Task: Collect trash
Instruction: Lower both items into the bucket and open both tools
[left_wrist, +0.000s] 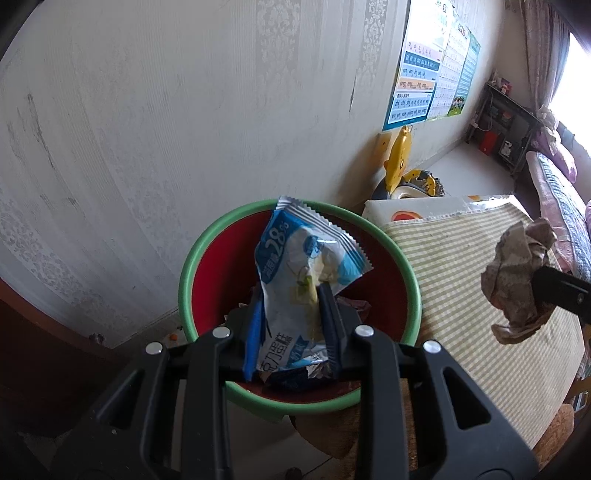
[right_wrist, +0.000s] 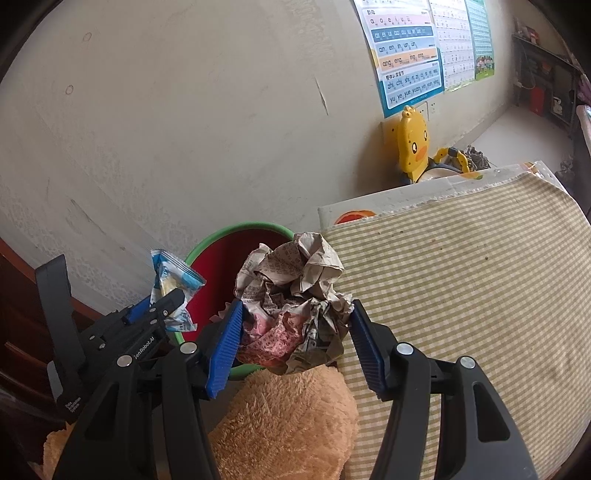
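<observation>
Left tongs (left_wrist: 291, 325): nearly shut, clamped on a blue-and-white snack wrapper (left_wrist: 303, 280). Wrapper print legible in part: large "28", with Chinese characters lower down, not fully readable. Wrapper is held directly over the bin (left_wrist: 190, 266), which has a green rim and a red inside, with some scraps at the bottom.

Right tongs (right_wrist: 295, 332): about half open, blue ribbed pads pressed on either side of a crumpled newspaper ball (right_wrist: 295, 291). Fine newsprint covers it, too small to read; one patch is pink. Ball sits at the bin's right edge, just in front of it.

Right-wrist view only: side of the left tongs carries white lettering ending "enRobot.AI" and a small label, unreadable. A tan plush toy (right_wrist: 288, 424) lies below the ball, nearer than the bin.

Right of the bin: worktop with green-check cloth (right_wrist: 461, 295).

Beyond the bin: yellow duck toy (right_wrist: 412, 144) against the wall; above it a pinyin chart (right_wrist: 406, 55) reading "an en in un", "ang eng", "zhi chi shi".

Left-wrist view only: dark shelf (left_wrist: 502, 129) far beyond the bin.
</observation>
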